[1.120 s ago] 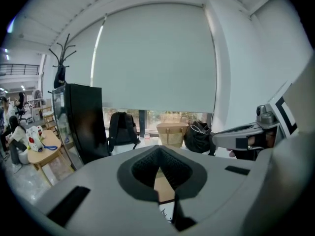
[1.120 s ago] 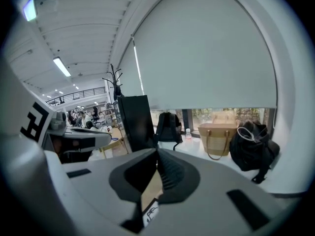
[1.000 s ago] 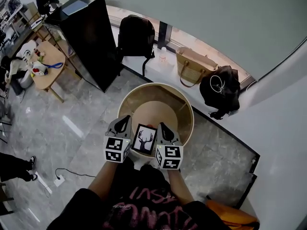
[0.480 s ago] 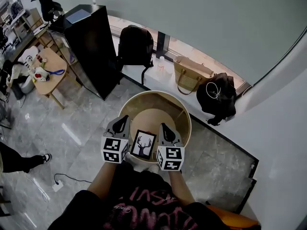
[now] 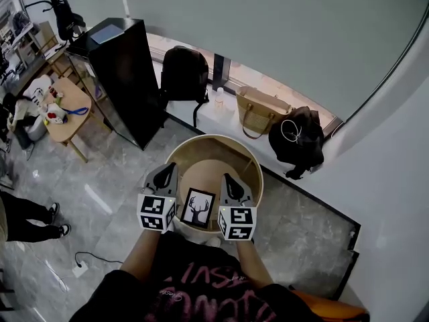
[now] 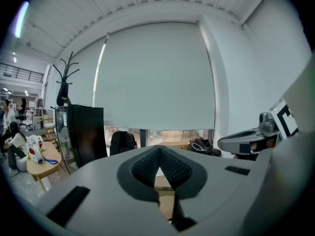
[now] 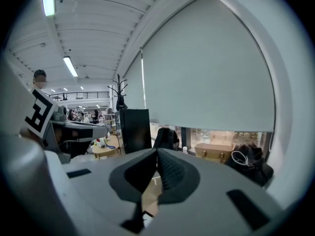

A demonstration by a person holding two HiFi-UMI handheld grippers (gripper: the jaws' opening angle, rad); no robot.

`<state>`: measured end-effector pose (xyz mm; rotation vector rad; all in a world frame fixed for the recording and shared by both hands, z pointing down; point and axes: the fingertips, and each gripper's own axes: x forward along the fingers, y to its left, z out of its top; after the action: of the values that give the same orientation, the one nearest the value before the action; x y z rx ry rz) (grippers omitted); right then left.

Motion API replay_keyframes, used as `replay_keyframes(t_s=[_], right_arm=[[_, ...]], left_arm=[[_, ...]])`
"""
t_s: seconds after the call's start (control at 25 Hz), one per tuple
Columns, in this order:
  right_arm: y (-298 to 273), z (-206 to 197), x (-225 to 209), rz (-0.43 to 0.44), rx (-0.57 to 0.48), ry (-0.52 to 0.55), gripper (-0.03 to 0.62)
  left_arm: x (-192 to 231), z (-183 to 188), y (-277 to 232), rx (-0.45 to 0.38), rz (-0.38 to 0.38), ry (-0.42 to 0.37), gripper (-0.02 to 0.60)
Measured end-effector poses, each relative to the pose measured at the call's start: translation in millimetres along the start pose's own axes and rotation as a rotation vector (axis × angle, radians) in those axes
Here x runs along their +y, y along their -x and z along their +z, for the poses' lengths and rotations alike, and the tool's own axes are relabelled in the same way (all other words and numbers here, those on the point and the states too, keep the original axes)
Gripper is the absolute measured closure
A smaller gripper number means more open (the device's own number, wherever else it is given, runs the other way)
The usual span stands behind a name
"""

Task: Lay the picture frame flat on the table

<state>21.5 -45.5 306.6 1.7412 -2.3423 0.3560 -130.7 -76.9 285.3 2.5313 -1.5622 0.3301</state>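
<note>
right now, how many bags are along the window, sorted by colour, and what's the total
black bags: 2 (the backpack and the slumped bag)
tan bags: 1 (the woven bag)
total: 3

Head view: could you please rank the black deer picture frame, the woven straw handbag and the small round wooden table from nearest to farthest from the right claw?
1. Black deer picture frame, just left of the right claw.
2. Woven straw handbag, ahead by the window.
3. Small round wooden table, far left.
</note>
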Motion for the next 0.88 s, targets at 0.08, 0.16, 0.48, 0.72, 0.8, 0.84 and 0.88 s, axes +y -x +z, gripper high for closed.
replay_keyframes(t_s=[0.08, 0.16, 0.48, 0.72, 0.8, 0.84, 0.88], right_arm=[[3.1, 2.8, -0.4, -0.004, -0.007, 0.010, 0.572], [6.7, 7.0, -2.0, -0.012, -0.017, 0.014, 0.571], [13.9, 22.1, -6.8, -0.033, -0.049, 0.043, 0.572], [18.7, 24.5, -8.7, -0.042, -0.079, 0.065, 0.574], [19.3, 25.6, -9.7, -0.047, -0.085, 0.063, 0.574], [19.2, 26.1, -11.1, -0.050, -0.087, 0.061, 0.574], [19.0, 26.0, -12.8, -0.052, -0.088, 0.061, 0.574]], left_arm=[[-2.0, 2.4, 1.5, -0.009, -0.004, -0.006, 0.571], [-6.3, 6.3, 2.9, -0.014, -0.014, -0.008, 0.571], [-11.8, 28.8, 5.4, -0.060, -0.032, -0.040, 0.571], [-13.4, 28.3, 6.0, -0.057, -0.028, -0.046, 0.571], [-15.7, 27.7, 4.9, -0.052, -0.032, -0.048, 0.571], [-17.1, 27.9, 3.7, -0.054, -0.033, -0.052, 0.571], [-18.2, 27.7, 2.1, -0.060, -0.034, -0.059, 0.571]])
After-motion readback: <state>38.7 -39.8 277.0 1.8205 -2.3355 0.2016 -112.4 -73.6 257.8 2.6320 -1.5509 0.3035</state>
